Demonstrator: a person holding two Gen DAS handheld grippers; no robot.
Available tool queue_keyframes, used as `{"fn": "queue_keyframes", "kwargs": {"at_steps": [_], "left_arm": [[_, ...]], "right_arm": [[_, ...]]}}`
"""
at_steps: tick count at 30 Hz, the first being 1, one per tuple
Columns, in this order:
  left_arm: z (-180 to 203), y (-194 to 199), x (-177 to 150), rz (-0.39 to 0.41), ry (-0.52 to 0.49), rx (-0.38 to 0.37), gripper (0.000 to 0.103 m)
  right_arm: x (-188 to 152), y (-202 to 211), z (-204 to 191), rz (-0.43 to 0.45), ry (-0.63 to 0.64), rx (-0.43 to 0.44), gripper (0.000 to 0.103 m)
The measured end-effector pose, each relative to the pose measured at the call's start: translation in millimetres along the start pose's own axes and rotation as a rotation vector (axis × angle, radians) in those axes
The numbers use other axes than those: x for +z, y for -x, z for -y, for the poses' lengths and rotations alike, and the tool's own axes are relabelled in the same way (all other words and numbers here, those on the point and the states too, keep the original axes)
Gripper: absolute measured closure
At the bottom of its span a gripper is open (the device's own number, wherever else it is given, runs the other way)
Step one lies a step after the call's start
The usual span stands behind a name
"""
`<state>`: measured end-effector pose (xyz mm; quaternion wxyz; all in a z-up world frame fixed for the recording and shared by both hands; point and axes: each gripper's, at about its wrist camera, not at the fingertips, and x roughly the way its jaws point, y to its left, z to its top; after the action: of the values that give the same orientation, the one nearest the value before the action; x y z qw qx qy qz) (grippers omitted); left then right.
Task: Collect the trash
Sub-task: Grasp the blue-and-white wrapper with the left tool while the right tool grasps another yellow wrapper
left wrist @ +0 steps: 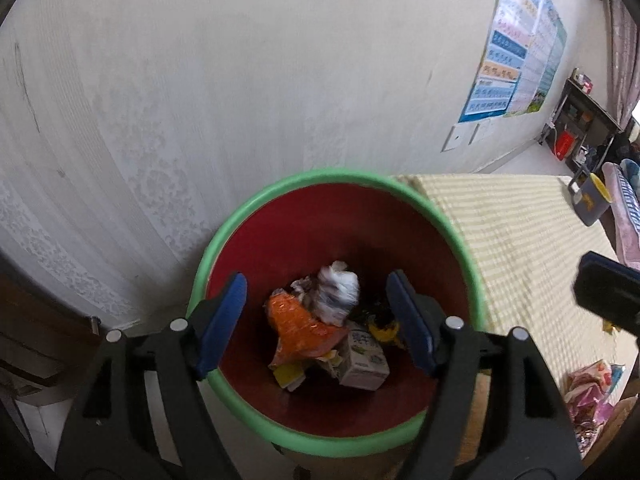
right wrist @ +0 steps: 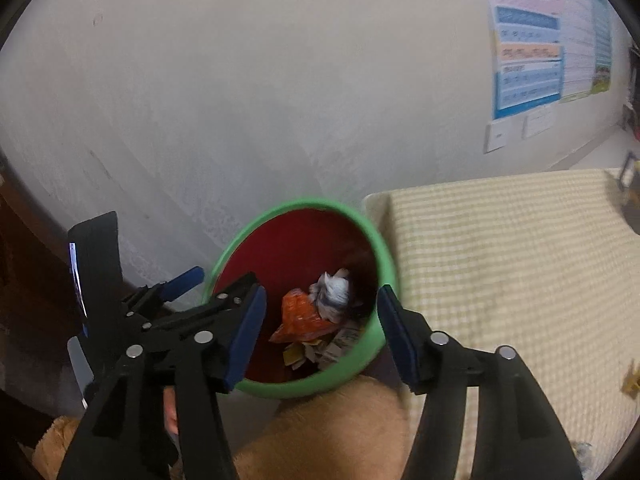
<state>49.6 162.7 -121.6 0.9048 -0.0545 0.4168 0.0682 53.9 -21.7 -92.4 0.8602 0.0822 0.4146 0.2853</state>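
Left wrist view: both grippers (left wrist: 316,320) (right wrist: 320,336) hanging wide, holding nothing, above bin (left wrist: 280,188); crumpled wrapper (left wrist: 338,290) looking light, soft—pinch anywhere.

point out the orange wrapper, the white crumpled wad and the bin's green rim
orange wrapper (left wrist: 298,326), left wrist view, middle of its crinkled face
white crumpled wad (left wrist: 338,294), left wrist view, centre of the wad
green rim (right wrist: 386,256), right wrist view, right side of the bin's edge

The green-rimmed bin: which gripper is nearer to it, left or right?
Left. The left gripper hangs open right over the bin, framing the trash inside. The right gripper, also open, sits slightly further back, beside the checked mat.
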Motion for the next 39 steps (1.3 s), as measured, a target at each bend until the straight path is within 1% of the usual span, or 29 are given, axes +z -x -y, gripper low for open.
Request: {"fn": "queue_keyframes", "kwargs": {"at_steps": [4, 7, 9, 10, 11, 14, 15, 18, 20, 22, 24, 26, 28, 29, 30, 32, 33, 34, 35, 36, 38, 39], "left_arm": [[21.3, 14.3, 1.6, 0.031, -0.038, -0.030, 0.029], [44.3, 21.1, 1.0, 0.030, -0.073, -0.075, 0.029], [63.9, 25.1, -0.9, 0.027, -0.112, -0.109, 0.029], [75.7, 27.7, -2.4, 0.025, -0.134, -0.129, 0.029], [84.5, 29.5, -3.8, 0.023, -0.150, -0.147, 0.028], [121.0, 37.1, -11.2, 0.007, -0.217, -0.224, 0.025], [132.8, 39.0, -14.6, 0.000, -0.239, -0.250, 0.024], [169.1, 43.3, -26.5, -0.029, -0.316, -0.325, 0.023], [189.8, 47.5, -33.6, -0.043, -0.364, -0.373, 0.023], [215.4, 53.8, -43.5, -0.059, -0.429, -0.434, 0.021], [238.7, 59.9, -54.9, -0.082, -0.483, -0.493, 0.019], [259.2, 60.9, -65.7, -0.106, -0.534, -0.532, 0.017], [278.2, 59.7, -78.0, -0.124, -0.594, -0.551, 0.017], [289.6, 56.4, -86.7, -0.140, -0.637, -0.551, 0.017], [296.9, 53.2, -91.9, -0.156, -0.664, -0.548, 0.017], [312.0, 39.4, -106.9, -0.217, -0.716, -0.534, 0.018], [316.6, 32.9, -112.2, -0.248, -0.724, -0.532, 0.022], [316.8, 27.0, -115.2, -0.273, -0.726, -0.529, 0.033], [319.6, 21.9, -118.2, -0.288, -0.730, -0.512, 0.039], [319.4, 22.2, -118.7, -0.274, -0.734, -0.500, 0.039], [321.5, 22.1, -114.6, -0.262, -0.735, -0.499, 0.052], [322.0, 24.4, -111.7, -0.247, -0.733, -0.496, 0.055]], "right_arm": [[-12.7, 40.4, 36.6, 0.056, -0.056, -0.059, 0.043], [-25.0, 71.8, 77.5, 0.101, -0.124, -0.119, 0.042], [-36.9, 94.2, 112.8, 0.134, -0.167, -0.203, 0.034], [-43.7, 100.6, 127.3, 0.142, -0.185, -0.241, 0.034], [-51.4, 108.8, 148.4, 0.140, -0.210, -0.293, 0.034], [-73.4, 123.4, 201.6, 0.126, -0.285, -0.408, 0.034], [-83.7, 127.3, 226.1, 0.111, -0.327, -0.455, 0.034], [-108.1, 129.8, 274.8, 0.080, -0.441, -0.497, 0.034], [-119.9, 125.7, 299.5, 0.060, -0.500, -0.498, 0.034], [-127.3, 121.7, 314.4, 0.049, -0.537, -0.478, 0.034], [-132.3, 116.7, 322.6, 0.046, -0.548, -0.447, 0.034], [-134.0, 115.8, 327.8, 0.042, -0.542, -0.437, 0.034], [-138.5, 111.6, 331.3, 0.035, -0.551, -0.396, 0.047], [-141.2, 109.9, 332.6, 0.028, -0.560, -0.366, 0.059], [-142.6, 110.4, 329.5, 0.030, -0.563, -0.349, 0.060], [-144.3, 112.8, 323.0, 0.044, -0.545, -0.356, 0.067], [-146.4, 116.1, 319.7, 0.054, -0.533, -0.359, 0.070], [-149.1, 120.7, 316.3, 0.067, -0.523, -0.364, 0.070], [-154.3, 124.7, 311.8, 0.076, -0.516, -0.365, 0.070], [-155.8, 127.8, 308.4, 0.082, -0.510, -0.364, 0.070], [-157.8, 130.1, 303.1, 0.088, -0.499, -0.358, 0.070], [-160.8, 132.7, 300.4, 0.091, -0.492, -0.357, 0.070]]}}
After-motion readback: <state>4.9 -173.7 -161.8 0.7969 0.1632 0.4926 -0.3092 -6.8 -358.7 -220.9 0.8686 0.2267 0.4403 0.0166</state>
